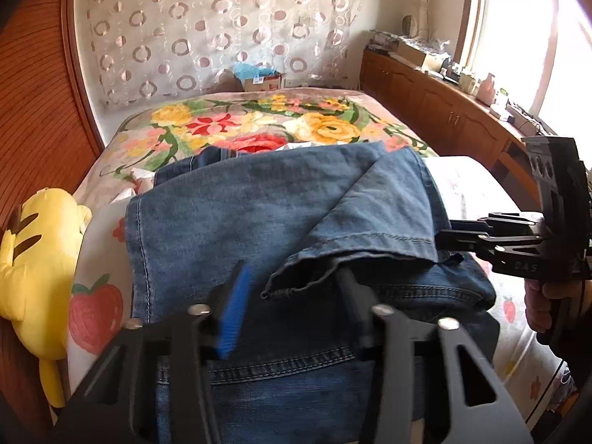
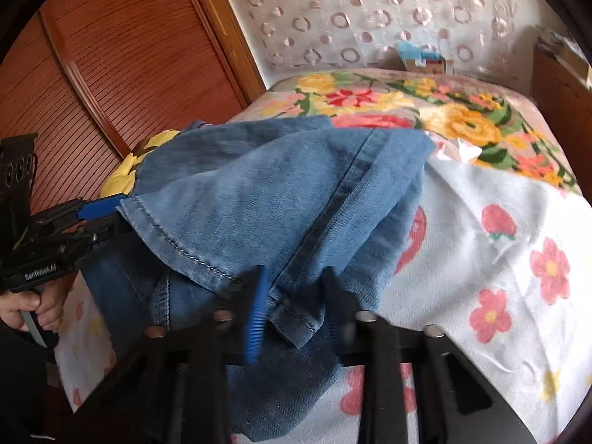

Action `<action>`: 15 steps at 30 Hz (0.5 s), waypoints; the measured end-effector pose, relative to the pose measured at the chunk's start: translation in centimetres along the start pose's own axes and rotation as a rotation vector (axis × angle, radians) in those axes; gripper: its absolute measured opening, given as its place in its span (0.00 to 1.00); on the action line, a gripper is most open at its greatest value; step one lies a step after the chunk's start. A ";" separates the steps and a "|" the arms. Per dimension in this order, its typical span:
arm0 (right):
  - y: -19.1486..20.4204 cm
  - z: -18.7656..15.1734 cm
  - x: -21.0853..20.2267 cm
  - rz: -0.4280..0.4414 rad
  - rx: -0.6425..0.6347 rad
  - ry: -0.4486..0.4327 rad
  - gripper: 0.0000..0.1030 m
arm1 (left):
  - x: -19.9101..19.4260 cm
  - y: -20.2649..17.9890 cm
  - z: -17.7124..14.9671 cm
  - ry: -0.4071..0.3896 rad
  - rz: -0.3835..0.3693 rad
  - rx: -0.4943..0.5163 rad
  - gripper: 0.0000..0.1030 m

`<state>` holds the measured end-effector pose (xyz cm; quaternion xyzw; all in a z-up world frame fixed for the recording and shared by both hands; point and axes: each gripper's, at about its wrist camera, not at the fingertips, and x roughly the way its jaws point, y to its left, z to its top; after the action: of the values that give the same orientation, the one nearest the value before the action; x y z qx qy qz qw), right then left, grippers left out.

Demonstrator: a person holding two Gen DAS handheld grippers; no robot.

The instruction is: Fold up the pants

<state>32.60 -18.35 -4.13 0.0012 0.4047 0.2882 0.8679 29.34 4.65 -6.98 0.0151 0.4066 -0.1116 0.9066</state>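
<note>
Left tongs (image 1: 292, 288) and right tongs (image 2: 292, 296) half-closed, angled downward, each in a hand (image 2: 33, 309).

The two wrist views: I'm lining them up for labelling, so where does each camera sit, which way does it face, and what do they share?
Left wrist view: sits on the left gripper, looking down along its jaws over the jeans toward the curtain; the right gripper and a hand show at right.
Right wrist view: sits on the right gripper, facing the same way over a hem; the left gripper and a hand show at left.
Shared: jeans, floral blanket, yellow plush toy, curtain.
</note>
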 end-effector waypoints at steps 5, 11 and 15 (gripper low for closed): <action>0.0 -0.4 -1.4 -0.001 -0.036 -0.047 0.04 | -0.9 -0.6 0.3 -0.029 -0.011 0.029 0.24; -0.6 -0.1 -4.8 -0.001 -0.052 -0.143 0.03 | -2.6 -1.4 0.7 -0.050 -0.043 0.037 0.11; 0.5 1.0 -7.2 -0.018 -0.108 -0.198 0.03 | -5.6 -2.2 1.2 -0.108 -0.056 0.052 0.04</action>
<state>29.41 -21.33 1.71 -0.0207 0.3009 0.3000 0.9050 26.10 3.47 -1.91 0.0213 0.3543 -0.1483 0.9231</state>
